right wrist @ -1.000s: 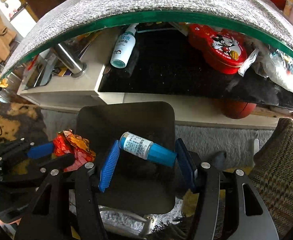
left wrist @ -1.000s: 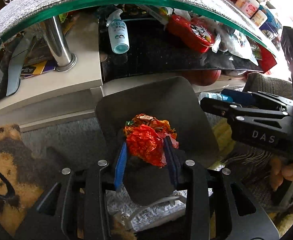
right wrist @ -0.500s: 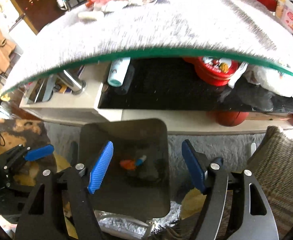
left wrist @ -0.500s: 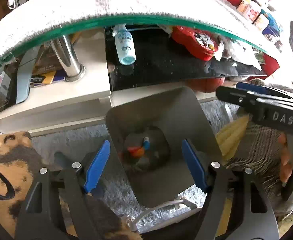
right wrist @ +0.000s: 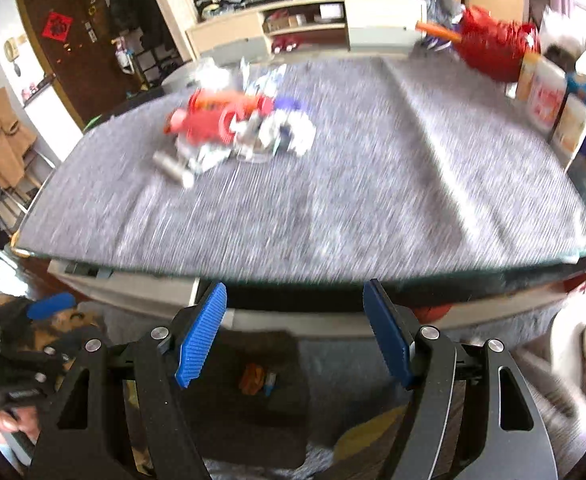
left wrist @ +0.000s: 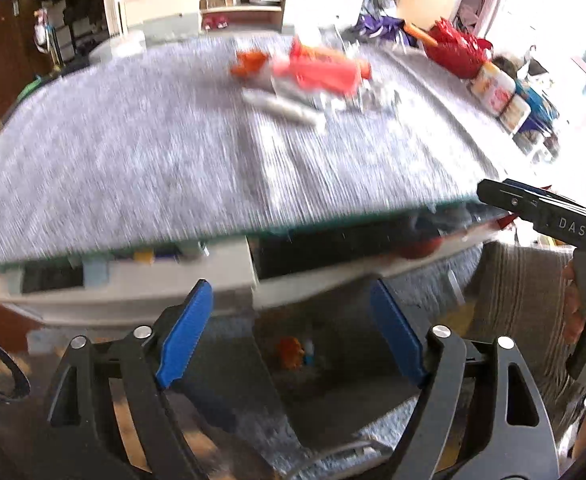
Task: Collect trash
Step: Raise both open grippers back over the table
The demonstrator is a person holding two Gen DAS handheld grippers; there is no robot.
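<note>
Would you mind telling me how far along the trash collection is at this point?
Done: an orange wrapper and a small blue tube lie in the dark bin on the floor. In hand: nothing; the left gripper and right gripper are both open and empty. Left: a blurred pile of trash on the grey tabletop, including red packaging and a grey tube.

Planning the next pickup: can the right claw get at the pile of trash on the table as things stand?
Probably yes. The right claw is open and empty, and the grey table lies bare between it and the pile of trash, though the view is blurred.
</note>
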